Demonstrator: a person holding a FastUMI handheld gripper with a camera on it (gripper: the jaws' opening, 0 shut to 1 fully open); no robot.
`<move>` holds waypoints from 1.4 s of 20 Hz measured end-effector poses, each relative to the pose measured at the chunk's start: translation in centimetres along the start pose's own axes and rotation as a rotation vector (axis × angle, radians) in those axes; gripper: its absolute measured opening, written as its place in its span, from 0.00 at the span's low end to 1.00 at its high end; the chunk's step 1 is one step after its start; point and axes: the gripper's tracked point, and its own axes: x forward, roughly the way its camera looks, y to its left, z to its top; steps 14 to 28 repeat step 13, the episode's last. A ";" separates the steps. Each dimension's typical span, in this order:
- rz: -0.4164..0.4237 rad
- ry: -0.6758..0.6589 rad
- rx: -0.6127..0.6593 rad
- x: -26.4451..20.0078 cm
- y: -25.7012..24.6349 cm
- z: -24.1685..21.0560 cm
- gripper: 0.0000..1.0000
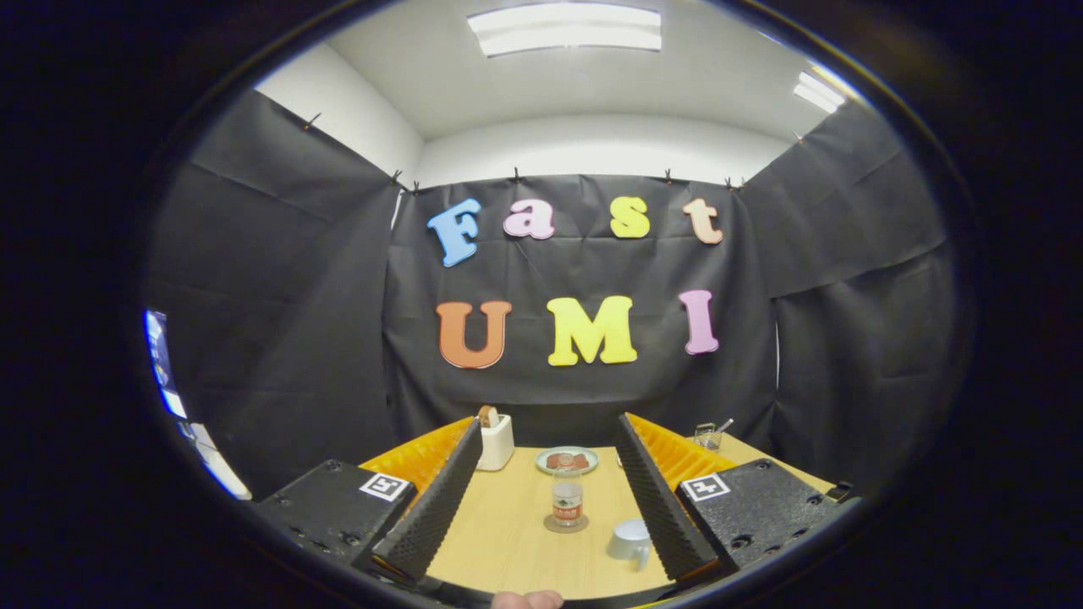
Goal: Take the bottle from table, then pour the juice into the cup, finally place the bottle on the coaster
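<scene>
Between spread fingers (541, 541), bottle (567, 501) stands upright on coaster (566, 525).

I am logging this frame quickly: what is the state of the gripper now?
Gripper: open, holding nothing; the bottle stands on the coaster between its fingers, untouched.

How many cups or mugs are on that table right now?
1 for sure: a pale cup ahead of the open fingers, beside the bottle on its coaster. A clear container at the table's far corner might be a glass; a finger could hide more.
</scene>
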 end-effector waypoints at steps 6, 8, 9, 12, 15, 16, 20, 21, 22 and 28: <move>0.023 0.002 -0.003 0.3 1.0 -0.6 1.00; 0.020 0.000 -0.007 0.2 0.9 -0.5 1.00; 0.021 -0.003 -0.008 0.1 1.0 -0.3 1.00; 0.015 0.000 -0.009 0.2 0.9 -0.4 1.00; 0.016 0.005 -0.008 0.4 1.0 -0.6 1.00; 0.016 0.005 -0.008 0.4 1.0 -0.6 1.00; 0.016 0.005 -0.008 0.4 1.0 -0.6 1.00; 0.016 0.005 -0.008 0.4 1.0 -0.6 1.00; 0.016 0.005 -0.008 0.4 1.0 -0.6 1.00; 0.016 0.005 -0.008 0.4 1.0 -0.6 1.00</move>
